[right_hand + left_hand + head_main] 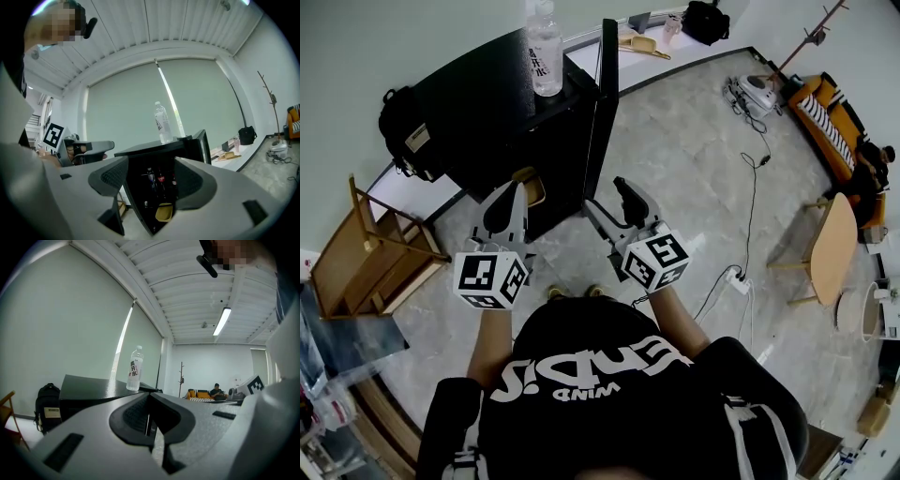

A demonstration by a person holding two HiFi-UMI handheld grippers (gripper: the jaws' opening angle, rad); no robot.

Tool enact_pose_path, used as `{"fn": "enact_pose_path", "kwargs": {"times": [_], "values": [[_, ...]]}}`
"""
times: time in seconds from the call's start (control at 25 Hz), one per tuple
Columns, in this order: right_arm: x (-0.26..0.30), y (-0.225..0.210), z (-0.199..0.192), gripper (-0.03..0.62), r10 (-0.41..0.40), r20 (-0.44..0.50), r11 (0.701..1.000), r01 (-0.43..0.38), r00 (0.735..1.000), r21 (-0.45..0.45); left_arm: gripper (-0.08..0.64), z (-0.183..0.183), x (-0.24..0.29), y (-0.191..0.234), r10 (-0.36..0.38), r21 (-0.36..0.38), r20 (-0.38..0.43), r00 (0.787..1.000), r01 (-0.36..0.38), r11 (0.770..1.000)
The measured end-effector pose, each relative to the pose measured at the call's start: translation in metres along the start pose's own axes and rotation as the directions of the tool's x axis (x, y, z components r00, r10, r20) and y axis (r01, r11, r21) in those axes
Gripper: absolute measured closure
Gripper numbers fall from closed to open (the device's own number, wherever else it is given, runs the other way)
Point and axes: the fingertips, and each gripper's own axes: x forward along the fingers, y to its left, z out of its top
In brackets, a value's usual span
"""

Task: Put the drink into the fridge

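Note:
A clear water bottle with a white label stands upright on top of the black mini fridge; it also shows as the bottle in the left gripper view and the bottle in the right gripper view. The fridge door stands open. Inside the fridge, several dark drink bottles stand above a yellow object. My left gripper is shut and empty, below the fridge's front. My right gripper is open and empty, short of the open door, and its jaws frame the fridge's inside.
A black backpack leans left of the fridge. A wooden chair stands at the left. A cable and power strip lie on the floor at the right, near a round wooden table and an orange sofa.

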Motion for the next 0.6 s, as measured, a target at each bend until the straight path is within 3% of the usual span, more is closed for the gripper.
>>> {"fn": "enact_pose_path", "kwargs": {"times": [0.28, 0.6], "values": [[0.016, -0.002, 0.014, 0.284, 0.038, 0.018, 0.999, -0.038, 0.999, 0.020, 0.554, 0.002, 0.002, 0.000, 0.014, 0.008, 0.002, 1.000, -0.014, 1.000], [0.072, -0.017, 0.053, 0.285, 0.081, 0.065, 0.997, -0.080, 0.995, -0.009, 0.554, 0.004, 0.005, 0.001, 0.018, 0.013, 0.005, 1.000, -0.018, 1.000]]}}
